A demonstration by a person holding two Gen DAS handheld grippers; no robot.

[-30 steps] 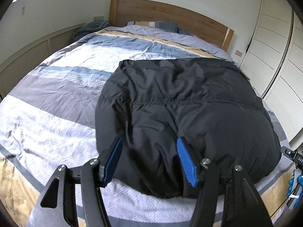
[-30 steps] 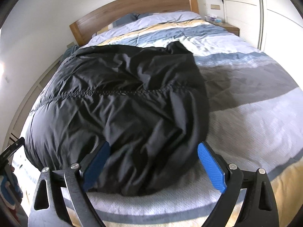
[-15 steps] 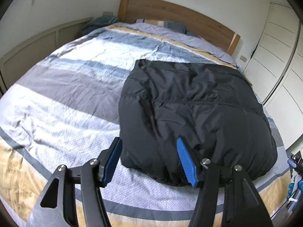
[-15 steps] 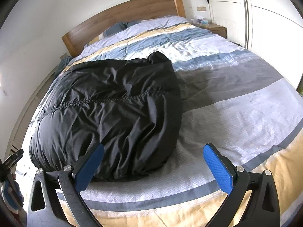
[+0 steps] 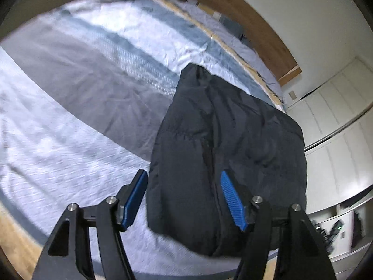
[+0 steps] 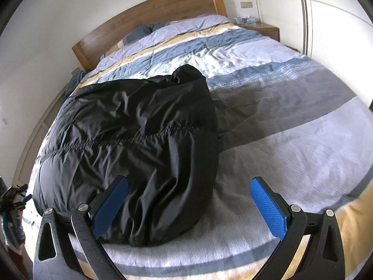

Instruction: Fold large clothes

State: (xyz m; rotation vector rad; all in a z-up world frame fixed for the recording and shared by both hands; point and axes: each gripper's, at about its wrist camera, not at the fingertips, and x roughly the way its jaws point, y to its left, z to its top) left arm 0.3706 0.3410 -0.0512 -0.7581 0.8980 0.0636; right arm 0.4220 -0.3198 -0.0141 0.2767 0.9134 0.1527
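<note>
While one folded black jacket [image 6: 130, 144] lies on the striped bed [image 6: 303, 140], we hold two hand-held grippers above it: the left hand-held gripper [image 5: 184, 198] opening, the right hand-held gripper [image 6: 188, 205] wide apart, both empty.

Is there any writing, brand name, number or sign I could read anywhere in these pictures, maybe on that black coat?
None can be read. The black puffy quilted jacket shows no label or logo, and neither does the striped bedcover. The small items on the wooden bedside table are too small to read.
</note>
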